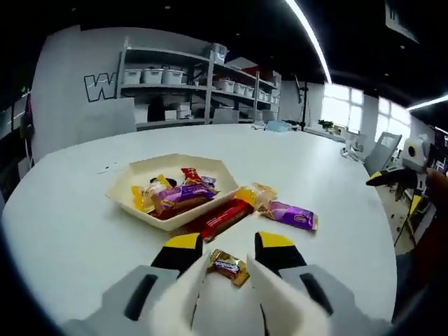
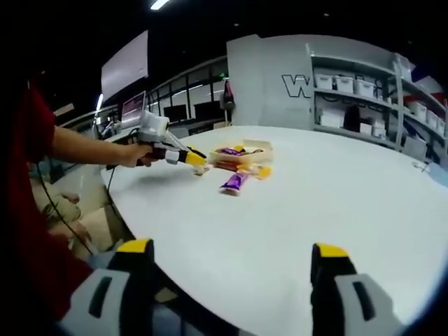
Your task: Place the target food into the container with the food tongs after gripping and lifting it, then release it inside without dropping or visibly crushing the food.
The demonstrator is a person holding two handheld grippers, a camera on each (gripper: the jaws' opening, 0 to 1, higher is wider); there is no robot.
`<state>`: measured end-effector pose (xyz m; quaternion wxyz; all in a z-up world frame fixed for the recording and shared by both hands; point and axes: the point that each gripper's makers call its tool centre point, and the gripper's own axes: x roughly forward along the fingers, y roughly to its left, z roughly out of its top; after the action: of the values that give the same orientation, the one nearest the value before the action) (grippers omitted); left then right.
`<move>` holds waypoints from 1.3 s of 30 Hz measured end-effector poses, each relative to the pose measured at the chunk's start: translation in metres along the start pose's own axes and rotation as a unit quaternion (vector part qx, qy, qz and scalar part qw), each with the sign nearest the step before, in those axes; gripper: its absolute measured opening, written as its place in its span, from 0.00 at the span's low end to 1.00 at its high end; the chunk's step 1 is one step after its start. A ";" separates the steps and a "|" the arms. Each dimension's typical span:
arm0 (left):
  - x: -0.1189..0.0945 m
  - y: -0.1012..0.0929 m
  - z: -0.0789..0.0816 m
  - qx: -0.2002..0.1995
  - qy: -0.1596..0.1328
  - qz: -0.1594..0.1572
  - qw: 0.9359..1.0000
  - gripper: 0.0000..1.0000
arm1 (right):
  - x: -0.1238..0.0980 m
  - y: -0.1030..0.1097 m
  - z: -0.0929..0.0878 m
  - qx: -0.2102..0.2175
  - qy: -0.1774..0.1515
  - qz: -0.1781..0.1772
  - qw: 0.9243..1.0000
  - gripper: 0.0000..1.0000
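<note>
- On the white round table (image 1: 84, 210), toward the left in the left gripper view, a beige tray (image 1: 126, 192) held several wrapped snacks, a purple-wrapped bar (image 1: 183, 196) among them.
- Just right of the tray, a red-wrapped bar (image 1: 225, 217) lay touching its front wall, and a yellow packet (image 1: 253, 196) sat just beyond that bar.
- Farther right, a purple packet (image 1: 294, 215) lay flat on the table, apart from the tray.
- My left gripper (image 1: 225, 260) stood with its jaws parted around a small gold-wrapped candy (image 1: 228, 267), which rested on the table between the tips; I couldn't tell whether they touched it.
- In the right gripper view, my left hand (image 2: 136, 155) held that gripper beside the tray (image 2: 260, 147).
- My right gripper (image 2: 233, 262) hung wide open over the near table edge, holding nothing, well apart from the food.
</note>
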<state>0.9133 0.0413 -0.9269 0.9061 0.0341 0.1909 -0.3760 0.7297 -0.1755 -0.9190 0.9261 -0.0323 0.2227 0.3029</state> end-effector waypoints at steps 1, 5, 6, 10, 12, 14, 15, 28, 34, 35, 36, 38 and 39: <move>0.000 0.000 0.000 0.001 0.000 0.000 1.000 0.28 | 0.000 0.000 0.000 -0.001 0.000 0.000 1.000 0.92; 0.000 -0.001 0.002 0.019 0.000 0.001 1.000 0.29 | 0.003 0.000 0.000 -0.003 0.002 0.001 1.000 0.92; 0.000 -0.004 0.002 0.013 0.001 -0.006 1.000 0.29 | 0.003 0.001 -0.001 -0.004 0.003 0.002 1.000 0.92; 0.001 -0.005 -0.001 0.030 0.006 -0.005 1.000 0.29 | 0.005 0.002 -0.002 -0.003 0.004 0.005 1.000 0.92; 0.002 -0.005 -0.001 0.025 0.002 -0.008 1.000 0.29 | 0.005 0.001 -0.003 -0.004 0.006 0.005 1.000 0.92; 0.004 -0.004 -0.002 0.011 0.001 -0.008 1.000 0.27 | 0.005 0.001 -0.003 -0.005 0.006 0.006 1.000 0.92; 0.005 -0.004 -0.003 0.005 0.003 -0.008 1.000 0.26 | 0.004 0.000 -0.002 -0.005 0.005 0.006 1.000 0.92; 0.005 -0.006 -0.004 -0.036 0.002 -0.014 0.999 0.20 | 0.005 0.003 0.009 -0.010 -0.007 0.008 1.000 0.92; 0.005 -0.008 -0.004 -0.047 0.009 -0.019 0.999 0.21 | 0.009 0.005 0.023 -0.003 -0.046 0.012 0.999 0.96; 0.005 -0.009 -0.004 -0.054 0.014 -0.019 0.998 0.21 | 0.010 0.007 0.023 -0.001 -0.046 0.013 0.999 0.96; 0.004 -0.009 -0.003 -0.075 0.016 -0.021 0.997 0.21 | 0.011 0.007 0.023 -0.002 -0.045 0.014 0.999 0.96; 0.003 -0.012 0.003 -0.113 0.014 -0.025 0.993 0.21 | 0.013 0.011 0.020 -0.008 -0.041 0.021 0.999 0.96; 0.002 -0.011 0.011 -0.109 0.001 -0.026 0.994 0.21 | 0.014 0.012 0.018 -0.008 -0.038 0.022 0.999 0.95</move>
<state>0.9103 0.0303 -0.9169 0.8940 -0.0697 0.2329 -0.3763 0.7397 -0.1547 -0.9078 0.9265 -0.0237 0.1858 0.3264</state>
